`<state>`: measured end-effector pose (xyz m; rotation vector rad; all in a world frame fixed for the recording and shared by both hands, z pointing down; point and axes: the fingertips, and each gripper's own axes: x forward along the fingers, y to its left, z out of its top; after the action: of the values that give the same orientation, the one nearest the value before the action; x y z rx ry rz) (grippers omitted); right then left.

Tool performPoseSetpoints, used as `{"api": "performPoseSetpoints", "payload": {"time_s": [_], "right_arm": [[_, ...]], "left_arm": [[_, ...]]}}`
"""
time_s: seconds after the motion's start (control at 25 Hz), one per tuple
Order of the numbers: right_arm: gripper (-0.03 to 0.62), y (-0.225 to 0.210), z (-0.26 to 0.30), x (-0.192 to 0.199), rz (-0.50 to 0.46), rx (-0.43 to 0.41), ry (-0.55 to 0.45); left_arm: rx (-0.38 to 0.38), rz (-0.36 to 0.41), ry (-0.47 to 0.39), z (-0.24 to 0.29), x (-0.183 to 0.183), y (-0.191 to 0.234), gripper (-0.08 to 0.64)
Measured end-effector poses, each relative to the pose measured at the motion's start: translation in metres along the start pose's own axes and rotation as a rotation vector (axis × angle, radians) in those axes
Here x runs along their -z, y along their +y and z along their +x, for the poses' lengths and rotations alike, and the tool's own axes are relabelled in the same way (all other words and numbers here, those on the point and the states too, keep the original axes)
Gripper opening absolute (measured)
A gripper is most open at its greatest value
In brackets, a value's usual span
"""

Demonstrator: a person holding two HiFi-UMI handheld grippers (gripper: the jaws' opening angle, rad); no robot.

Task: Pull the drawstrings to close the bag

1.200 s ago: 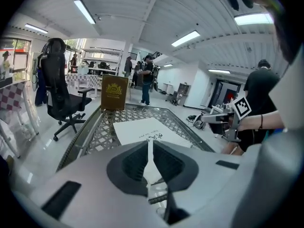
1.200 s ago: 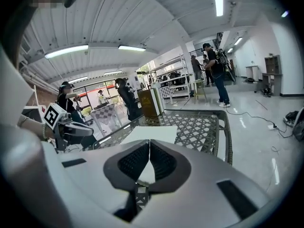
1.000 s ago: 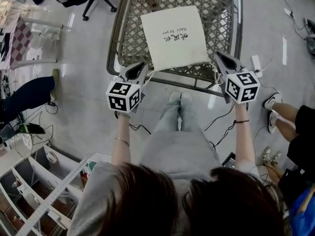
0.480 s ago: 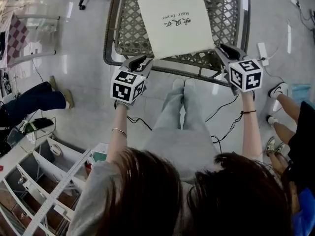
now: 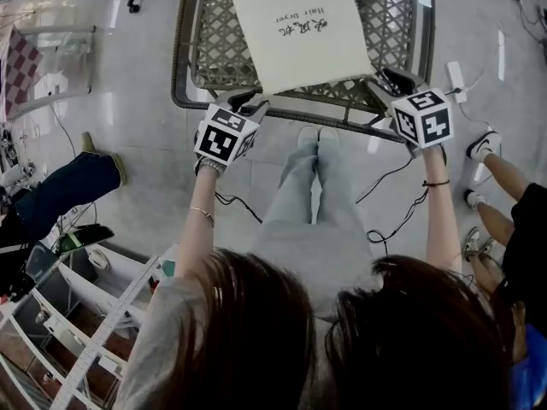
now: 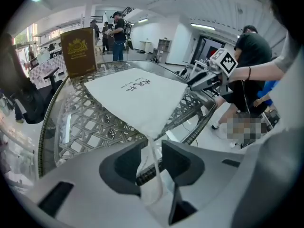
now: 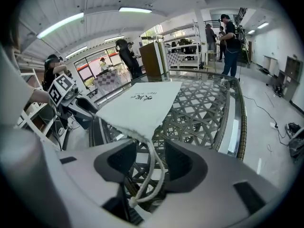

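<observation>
Bag (image 5: pixel 299 28) pull looks done to me — left gripper (image 6: pixel 153 148) and right gripper (image 7: pixel 151 147) jaws just opened, cords (image 7: pixel 151 163) lying loose between them.

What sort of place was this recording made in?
Probably a large open-plan lab or workshop hall: long ceiling strip lights, a glossy floor with loose cables trailing across it, and other people standing about in the background.
</observation>
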<state>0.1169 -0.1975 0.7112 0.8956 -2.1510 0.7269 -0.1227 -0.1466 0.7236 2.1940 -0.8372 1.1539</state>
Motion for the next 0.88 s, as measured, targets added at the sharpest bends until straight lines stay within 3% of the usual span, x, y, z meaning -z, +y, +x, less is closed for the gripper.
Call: {"api": "performPoseSetpoints", "payload": {"time_s": [0.48,0.88], "right_arm": [[0.196,0.003,0.015,0.014,-0.169,-0.016,0.189],[0.100,-0.001,0.016,0.015,-0.260,-0.007,0.266]], "left_arm": [[0.011,0.067,0.074,0.010,0.007,0.000,0.140],[-0.026,0.115,0.104,0.011,0.007,0.002,0.104]]}}
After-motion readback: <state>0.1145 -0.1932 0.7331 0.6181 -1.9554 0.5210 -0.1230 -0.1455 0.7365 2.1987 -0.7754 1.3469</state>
